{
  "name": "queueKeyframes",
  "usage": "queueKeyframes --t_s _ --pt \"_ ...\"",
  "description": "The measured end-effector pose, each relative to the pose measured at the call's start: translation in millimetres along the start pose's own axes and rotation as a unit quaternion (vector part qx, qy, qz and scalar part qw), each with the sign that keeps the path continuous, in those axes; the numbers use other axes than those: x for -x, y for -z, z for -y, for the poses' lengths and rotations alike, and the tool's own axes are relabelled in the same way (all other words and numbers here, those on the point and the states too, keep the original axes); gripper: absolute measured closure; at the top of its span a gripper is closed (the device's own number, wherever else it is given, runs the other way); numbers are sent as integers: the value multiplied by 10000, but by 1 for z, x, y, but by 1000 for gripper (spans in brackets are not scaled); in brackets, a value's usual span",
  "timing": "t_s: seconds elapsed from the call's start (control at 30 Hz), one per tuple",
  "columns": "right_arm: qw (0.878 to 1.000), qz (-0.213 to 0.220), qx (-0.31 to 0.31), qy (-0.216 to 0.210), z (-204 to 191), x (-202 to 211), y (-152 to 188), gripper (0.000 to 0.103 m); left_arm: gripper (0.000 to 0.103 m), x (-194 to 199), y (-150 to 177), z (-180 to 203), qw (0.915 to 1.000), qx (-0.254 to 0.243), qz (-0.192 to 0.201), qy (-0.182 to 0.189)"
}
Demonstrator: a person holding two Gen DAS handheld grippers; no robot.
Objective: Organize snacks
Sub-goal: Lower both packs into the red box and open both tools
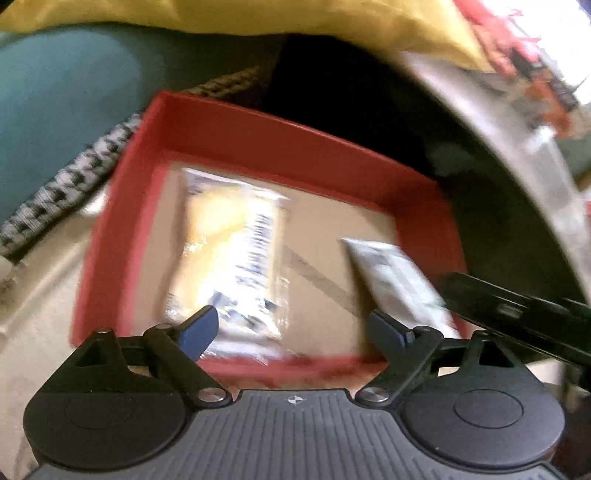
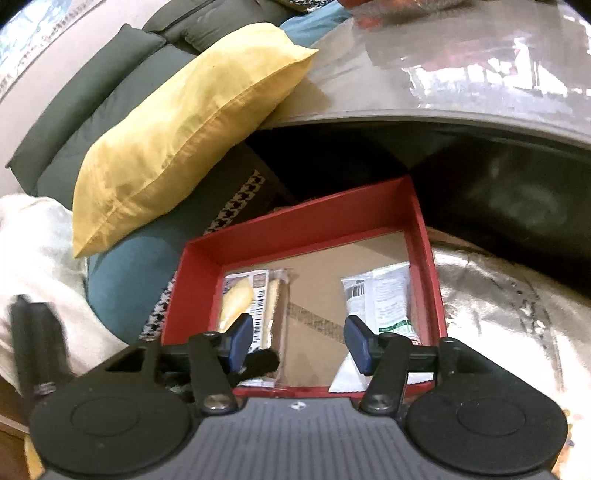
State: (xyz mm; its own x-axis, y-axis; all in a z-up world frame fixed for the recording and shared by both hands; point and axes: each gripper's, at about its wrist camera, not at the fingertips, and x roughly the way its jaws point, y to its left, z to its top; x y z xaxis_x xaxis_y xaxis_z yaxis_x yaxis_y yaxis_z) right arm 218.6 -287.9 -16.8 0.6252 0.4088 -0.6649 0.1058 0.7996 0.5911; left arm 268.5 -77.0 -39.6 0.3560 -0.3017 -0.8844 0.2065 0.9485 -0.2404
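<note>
From the left wrist, the picture is smeared by blur. The left gripper [image 1: 290, 328] hangs over a red box [image 1: 122, 236] with a brown cardboard floor. Its blue-padded fingers [image 1: 199, 332] stand wide apart with nothing between them. Inside the box, a clear packet with yellow contents [image 1: 232, 251] lies flat toward the left wall, and a white packet [image 1: 395, 277] lies tilted against the right wall; the two are well apart, with bare cardboard between them. A black part of the other tool [image 1: 517, 314] crosses in from the right edge, over the box's right corner. Behind the box lie a teal cushion [image 1: 55, 96], a houndstooth strip [image 1: 74, 184] and the edge of a yellow pillow [image 1: 221, 18]. The rim of a grey surface [image 1: 517, 129] curves along the right.

From the right wrist, the view is sharper. The right gripper [image 2: 299, 341] points down into the same red box [image 2: 303, 229]. Its fingers [image 2: 356, 349] are parted and grip nothing; only the cardboard floor shows in the gap. The yellow-filled packet [image 2: 243, 302] sits in the left half of the box, partly behind the left finger; the white packet [image 2: 384, 299], printed with small text, sits in the right half beside the right wall. The yellow pillow [image 2: 177, 125] leans above the teal cushion [image 2: 125, 280], against a dark sofa [image 2: 92, 103]. The glossy grey surface [image 2: 424, 88] overhangs the box, and a silvery sheet [image 2: 498, 302] lies to the right.
</note>
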Motion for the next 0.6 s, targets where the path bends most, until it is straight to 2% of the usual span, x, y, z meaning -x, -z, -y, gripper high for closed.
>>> queueKeyframes --t_s 0.03,0.07,0.13,0.2,0.27,0.33,0.43,0.6 --pt "10000 5 -11 -5 0 0 -1 52 16 -2 0 0 9997 37 29 -256" --pt "10000 5 -23 -14 1 -1 -2 52 16 -1 0 0 9994 78 59 -330" --pt "10000 18 -62 -49 1 -1 -2 52 15 5 2 1 9999 36 90 -140" --pt "9999 44 -86 -80 1 3 -2 51 14 14 5 4 9994 -72 241 -249" --pt "9989 -112 -161 -415 0 5 -1 51 13 23 9 4 9984 -159 373 -384" --pt "9975 -225 -265 -608 -2 6 3 50 12 31 11 0 9986 -114 392 -333" --pt "9986 -389 -195 -300 -2 -5 7 48 12 40 12 -6 9989 -49 403 -212" --pt "9967 -636 -487 112 16 -36 7 48 11 46 16 -5 9981 -168 471 -354"
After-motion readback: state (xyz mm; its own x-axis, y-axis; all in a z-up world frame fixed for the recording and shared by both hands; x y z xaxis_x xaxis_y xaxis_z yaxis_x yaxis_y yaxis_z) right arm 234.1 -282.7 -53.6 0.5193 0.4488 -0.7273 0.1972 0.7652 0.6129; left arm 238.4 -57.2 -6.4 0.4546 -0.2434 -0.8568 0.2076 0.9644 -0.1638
